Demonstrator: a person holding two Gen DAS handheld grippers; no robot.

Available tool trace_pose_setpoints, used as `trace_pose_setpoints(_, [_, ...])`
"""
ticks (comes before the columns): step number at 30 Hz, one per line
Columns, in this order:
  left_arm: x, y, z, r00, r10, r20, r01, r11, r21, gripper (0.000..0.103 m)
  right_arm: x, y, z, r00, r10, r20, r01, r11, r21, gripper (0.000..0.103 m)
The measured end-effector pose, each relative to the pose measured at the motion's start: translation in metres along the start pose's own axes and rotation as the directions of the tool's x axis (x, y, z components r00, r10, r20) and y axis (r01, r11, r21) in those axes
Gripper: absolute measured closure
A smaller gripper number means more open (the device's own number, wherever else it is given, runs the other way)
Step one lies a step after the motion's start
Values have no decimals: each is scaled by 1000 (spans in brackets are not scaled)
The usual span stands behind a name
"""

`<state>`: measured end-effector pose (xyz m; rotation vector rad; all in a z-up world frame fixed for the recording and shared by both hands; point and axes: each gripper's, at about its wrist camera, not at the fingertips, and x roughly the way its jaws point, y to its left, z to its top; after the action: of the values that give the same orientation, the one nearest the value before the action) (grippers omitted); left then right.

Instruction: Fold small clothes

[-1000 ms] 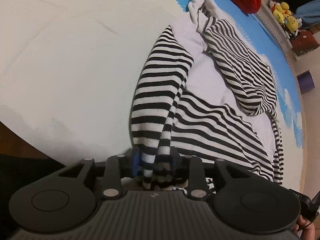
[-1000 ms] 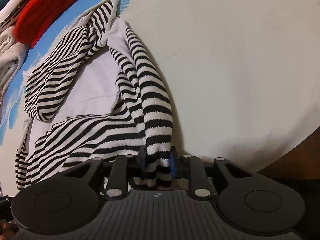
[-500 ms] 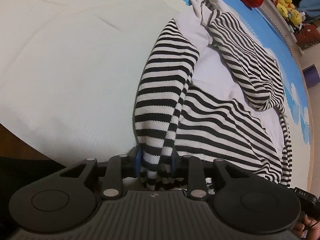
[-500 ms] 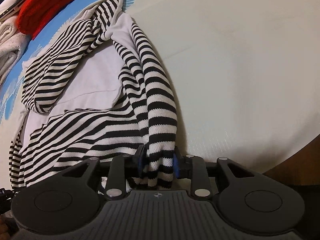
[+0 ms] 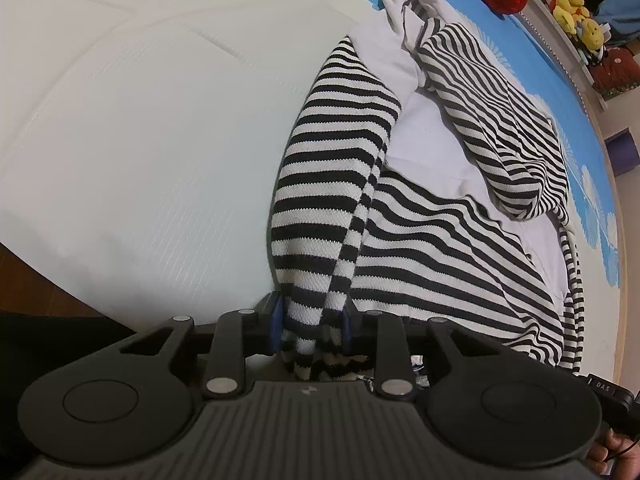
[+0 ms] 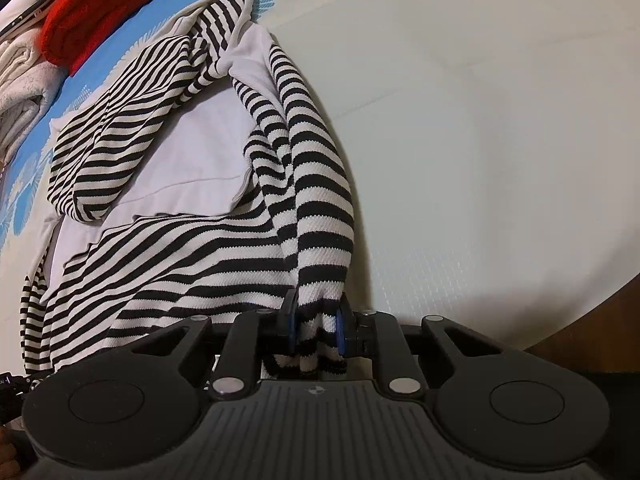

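The left gripper [image 5: 310,322] is clamped on the striped top [image 5: 420,240]; the right gripper [image 6: 316,330] is closing on another bunched edge. It lies on the white bed [image 5: 140,140] (one red knit [image 6: 92,12], several yellow plush toys [image 5: 576,12] beyond)

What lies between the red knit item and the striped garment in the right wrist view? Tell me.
In the right wrist view, only a strip of the blue patterned bedcover separates the red knit item from the striped garment; nothing else lies there.
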<state>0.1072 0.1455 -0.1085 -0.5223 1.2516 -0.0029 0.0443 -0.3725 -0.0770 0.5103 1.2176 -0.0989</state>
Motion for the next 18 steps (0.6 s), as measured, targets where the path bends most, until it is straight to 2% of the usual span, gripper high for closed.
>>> trace_pose_setpoints(1, [0, 0, 0, 1000, 0, 1, 0, 1000, 3, 74, 0, 0, 0, 1000, -1, 1, 1, 1000, -3, 87])
trace_pose_setpoints(5, [-3, -7, -2, 999, 22, 38, -24, 999, 46, 93, -3, 2, 0, 1000, 10, 14, -10, 1000, -12, 94])
trace_pose_setpoints(10, [-22, -32, -7, 991, 37, 130, -61, 981, 183, 97, -23, 6, 3, 993, 35, 109, -31, 999, -38, 97])
trace_pose_setpoints(15, [-74, -56, -5, 973, -55, 222, -15, 954, 298, 97, -70, 12, 13, 970, 114, 214, -96, 991, -91, 97])
trace_pose_setpoints(18, [-110, -60, -4, 964, -114, 239, 33, 948, 316, 97, -109, 9, 19, 947, 193, 258, -178, 981, -81, 97])
